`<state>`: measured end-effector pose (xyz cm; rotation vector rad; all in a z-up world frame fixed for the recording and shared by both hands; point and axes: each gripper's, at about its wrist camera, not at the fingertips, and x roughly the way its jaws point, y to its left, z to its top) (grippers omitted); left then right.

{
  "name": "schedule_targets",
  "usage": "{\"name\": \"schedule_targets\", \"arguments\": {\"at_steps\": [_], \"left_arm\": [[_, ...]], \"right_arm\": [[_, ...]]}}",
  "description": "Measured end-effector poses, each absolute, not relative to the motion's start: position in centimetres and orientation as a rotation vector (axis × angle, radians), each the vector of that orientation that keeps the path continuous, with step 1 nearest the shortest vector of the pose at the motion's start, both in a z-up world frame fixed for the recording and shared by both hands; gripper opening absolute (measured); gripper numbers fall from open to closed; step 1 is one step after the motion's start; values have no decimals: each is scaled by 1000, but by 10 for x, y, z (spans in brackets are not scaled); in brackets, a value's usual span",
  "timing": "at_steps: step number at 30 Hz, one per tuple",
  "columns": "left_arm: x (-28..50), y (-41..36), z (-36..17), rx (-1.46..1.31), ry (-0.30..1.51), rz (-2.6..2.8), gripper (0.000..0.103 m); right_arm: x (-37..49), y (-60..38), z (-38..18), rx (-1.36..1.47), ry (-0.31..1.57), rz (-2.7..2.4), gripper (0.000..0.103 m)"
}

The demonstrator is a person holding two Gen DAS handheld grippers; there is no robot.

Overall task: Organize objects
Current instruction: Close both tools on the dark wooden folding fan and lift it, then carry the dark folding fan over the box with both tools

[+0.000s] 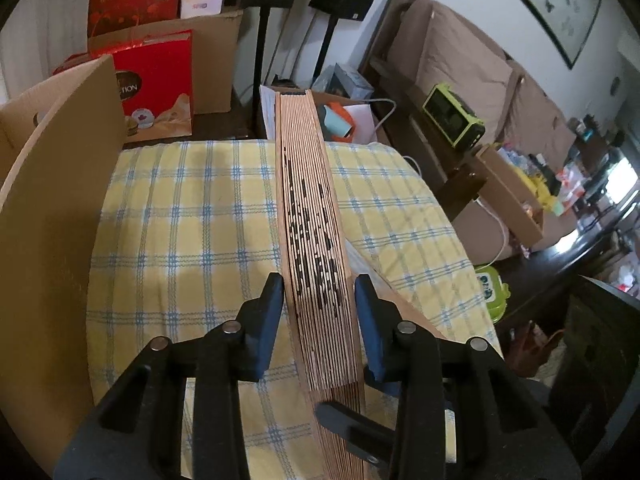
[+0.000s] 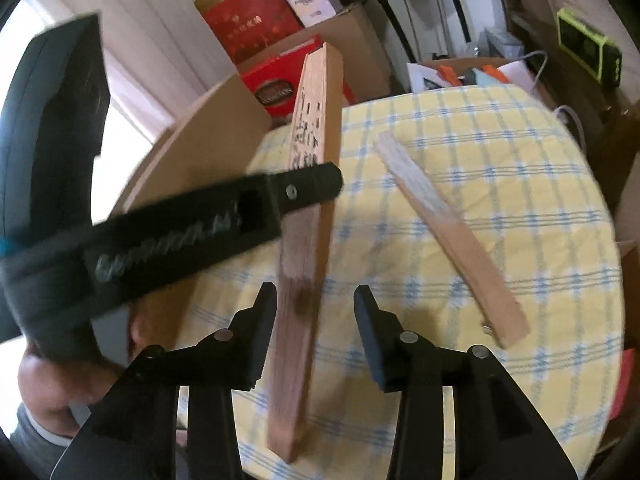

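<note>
A folded wooden fan (image 1: 310,220) with black writing on its slats stands edge-up over the yellow checked tablecloth (image 1: 192,220). My left gripper (image 1: 318,308) is shut on it, both blue pads against its sides. In the right wrist view the same fan (image 2: 304,280) runs up between the fingers of my right gripper (image 2: 316,312). That gripper is open: the left finger lies close to the fan and a gap shows at the right pad. The left gripper (image 2: 312,188) clamps the fan higher up. A second folded fan (image 2: 452,240) lies flat on the cloth to the right.
An open cardboard box (image 1: 60,200) stands at the table's left edge, with red gift bags (image 1: 156,80) behind it. A person's hand (image 2: 52,380) holds the left gripper. A green radio (image 1: 452,120) and cluttered furniture are to the right of the table.
</note>
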<state>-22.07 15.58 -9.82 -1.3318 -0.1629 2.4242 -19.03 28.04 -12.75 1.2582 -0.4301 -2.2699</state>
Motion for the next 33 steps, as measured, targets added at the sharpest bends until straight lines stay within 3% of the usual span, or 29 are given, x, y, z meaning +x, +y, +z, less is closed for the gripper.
{"name": "schedule_targets", "arguments": {"at_steps": [2, 3, 4, 5, 24, 33], "left_arm": [[-219, 153, -98, -1333, -192, 2419, 34], [-218, 151, -98, -1334, -197, 2417, 34], [-217, 150, -98, -1335, -201, 2419, 33], [-216, 148, -97, -1333, -209, 2420, 33], [-208, 43, 4, -1227, -312, 2537, 34], [-212, -47, 5, -1267, -408, 2621, 34]], "right_arm": [[-196, 277, -130, 1265, -461, -2236, 42], [-198, 276, -132, 1267, -474, -2219, 37], [-200, 274, -132, 1268, -484, -2196, 24], [-200, 271, -131, 1266, -484, -2195, 24], [-199, 172, -29, 1132, -348, -2106, 22], [-210, 83, -24, 1147, -319, -1991, 22]]}}
